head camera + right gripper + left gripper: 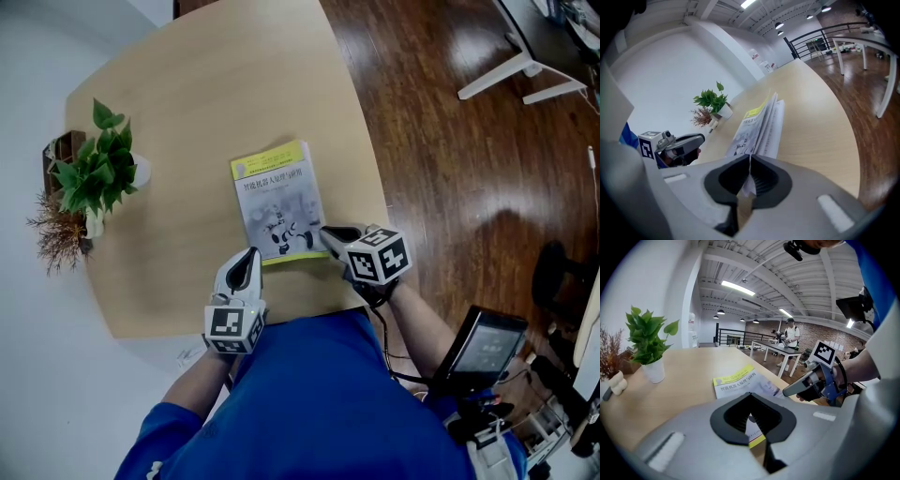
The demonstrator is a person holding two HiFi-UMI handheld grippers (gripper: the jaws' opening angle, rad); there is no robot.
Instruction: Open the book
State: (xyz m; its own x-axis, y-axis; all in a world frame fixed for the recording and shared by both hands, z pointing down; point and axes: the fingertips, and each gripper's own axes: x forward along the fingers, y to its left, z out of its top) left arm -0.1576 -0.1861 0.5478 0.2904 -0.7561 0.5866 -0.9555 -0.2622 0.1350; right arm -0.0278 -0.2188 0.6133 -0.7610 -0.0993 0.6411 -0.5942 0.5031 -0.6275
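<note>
Book (pixel 279 202) is lying face up on the pale wood-grain surface (pixel 187 103), close to the rounded near edge and just in front of the person's blue shirt (pixel 337 403). It is a thin rectangular paperback with a glossy cover, pale grey in the middle, carrying a yellow band along the far edge and another along the near edge.

The right gripper (pixel 328 232) is reaching in over the book's near right corner. In the right gripper view its dark ribbed pads are pressing together on a thin sheet at that corner (pixel 750 161), and the cover and top pages are fanning up off the block of pages beneath (pixel 761 124).

The left gripper (pixel 249 255) is sitting at the book's near left corner with its smooth grey jaws pressed together at the tips. In the left gripper view (pixel 750 397) the book's yellow-banded corner is showing through the gap lower down, but whether the tips are touching the cover cannot be told. Each gripper is carrying a cube with black-and-white square markers (pixel 380 255).

At the far left of the surface a leafy green plant in a small white pot (pixel 101 173) is standing upright, with a tuft of dry reddish-brown twigs (pixel 56 234) beside it at the surface's edge. A dark, shiny plank floor (pixel 441 169) is showing to the right of the surface.
</note>
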